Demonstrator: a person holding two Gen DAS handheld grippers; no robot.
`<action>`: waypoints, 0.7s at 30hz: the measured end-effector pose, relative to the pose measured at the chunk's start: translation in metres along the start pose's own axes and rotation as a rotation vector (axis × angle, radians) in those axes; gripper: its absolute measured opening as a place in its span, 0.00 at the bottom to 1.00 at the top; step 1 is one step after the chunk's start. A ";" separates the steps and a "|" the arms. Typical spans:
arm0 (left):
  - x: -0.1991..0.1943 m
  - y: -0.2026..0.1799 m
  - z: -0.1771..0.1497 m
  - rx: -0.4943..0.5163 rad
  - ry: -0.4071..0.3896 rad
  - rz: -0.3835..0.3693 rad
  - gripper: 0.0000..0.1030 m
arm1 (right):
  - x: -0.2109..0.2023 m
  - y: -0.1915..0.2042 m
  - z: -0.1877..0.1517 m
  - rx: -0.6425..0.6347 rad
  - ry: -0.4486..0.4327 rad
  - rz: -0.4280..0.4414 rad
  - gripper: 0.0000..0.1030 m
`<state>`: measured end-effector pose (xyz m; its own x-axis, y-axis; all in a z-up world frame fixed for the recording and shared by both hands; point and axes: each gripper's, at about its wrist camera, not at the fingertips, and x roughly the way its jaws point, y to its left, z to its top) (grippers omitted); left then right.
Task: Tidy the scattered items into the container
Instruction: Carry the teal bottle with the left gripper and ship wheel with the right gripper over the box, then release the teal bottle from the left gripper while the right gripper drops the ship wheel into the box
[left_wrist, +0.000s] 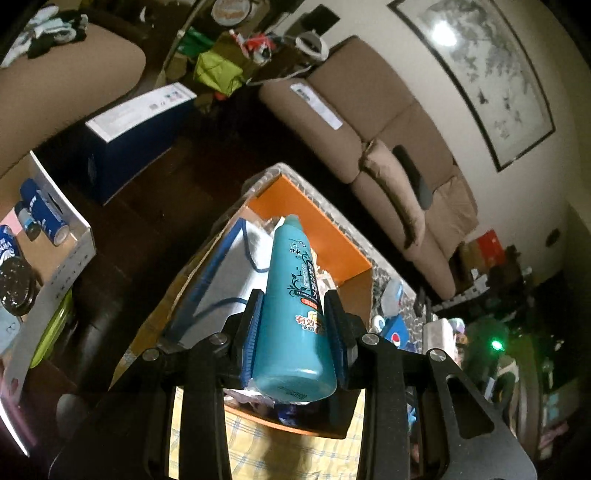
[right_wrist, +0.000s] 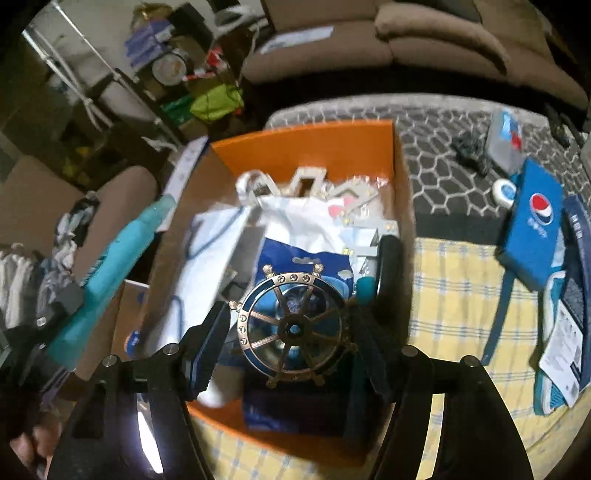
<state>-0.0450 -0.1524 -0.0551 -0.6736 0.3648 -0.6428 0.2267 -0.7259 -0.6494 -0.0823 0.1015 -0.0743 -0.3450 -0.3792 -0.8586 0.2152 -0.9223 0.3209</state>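
Blue ribbed pads on the left gripper (left_wrist: 293, 332) clamp a smooth teal plastic bottle (left_wrist: 295, 314), a tapering cylinder whose narrow neck points toward twelve o'clock over the orange box (left_wrist: 347, 243).

At the right gripper (right_wrist: 291, 332), the black fingers (right_wrist: 207, 347) grip a brass-coloured ship's wheel (right_wrist: 293, 326), round and spoked with small handles on its rim; the pad at three o'clock is blurred, so contact there only seems likely. The wheel hangs above the box interior, over a crumpled white bag (right_wrist: 295, 221) and a glossy blue packet (right_wrist: 306, 266).

The box has stiff, straight cardboard walls and an open top. At three o'clock lie a yellow checked cloth (right_wrist: 450, 295) and a grey honeycomb-patterned mat (right_wrist: 443, 166), with a flat blue Pepsi box (right_wrist: 532, 225).
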 end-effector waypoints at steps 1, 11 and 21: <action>0.007 -0.001 0.000 0.008 0.015 0.005 0.29 | 0.007 0.000 0.001 -0.003 0.009 -0.005 0.67; 0.026 -0.028 -0.008 0.183 0.052 0.076 0.29 | -0.044 -0.041 -0.012 0.024 -0.100 -0.034 0.84; 0.040 -0.068 -0.038 0.448 0.079 0.207 0.21 | -0.146 -0.152 -0.067 0.159 -0.220 -0.098 0.87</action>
<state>-0.0604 -0.0660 -0.0523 -0.5872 0.2170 -0.7798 0.0142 -0.9605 -0.2779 -0.0033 0.3020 -0.0242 -0.5507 -0.2788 -0.7868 0.0311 -0.9488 0.3144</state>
